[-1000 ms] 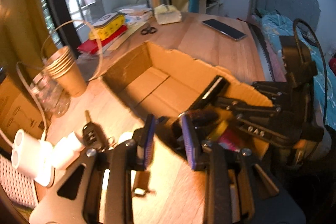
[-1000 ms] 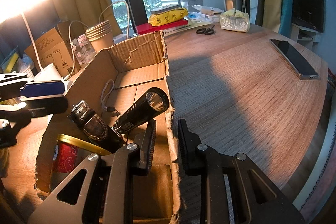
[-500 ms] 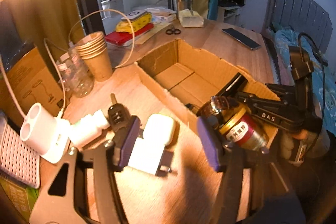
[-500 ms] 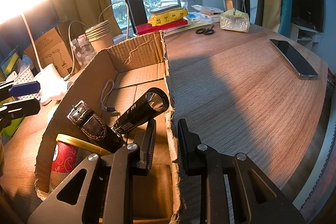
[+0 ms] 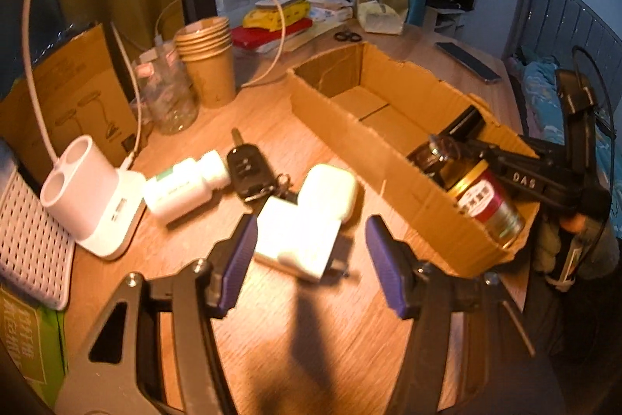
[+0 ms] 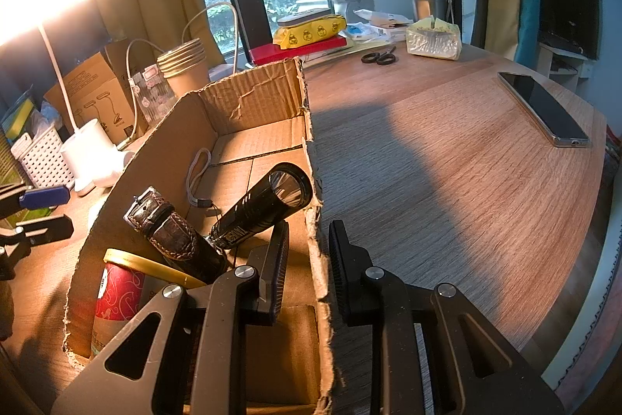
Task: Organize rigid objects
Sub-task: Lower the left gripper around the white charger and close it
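Observation:
My left gripper (image 5: 311,259) is open and hovers low over the table, left of the cardboard box (image 5: 350,127). A white charger plug (image 5: 295,240) lies between its blue pads, untouched. Behind the plug lie a white earbud case (image 5: 330,189), a black car key (image 5: 245,170) and a white pill bottle (image 5: 182,185). My right gripper (image 6: 309,255) is shut on the box's near right wall (image 6: 315,220). Inside the box are a red can (image 6: 120,294), a leather-strap watch (image 6: 171,228) and a black flashlight (image 6: 264,209).
A white lamp base (image 5: 89,189), a glass jar (image 5: 167,96) and stacked paper cups (image 5: 206,65) stand at the left with a looping cable. A white basket (image 5: 23,232) sits at the far left. A phone (image 6: 544,107) and scissors (image 6: 379,57) lie right of the box.
My left gripper has drawn back from the box, swung left over the loose items and opened its jaws. The right gripper has kept its grip on the box wall.

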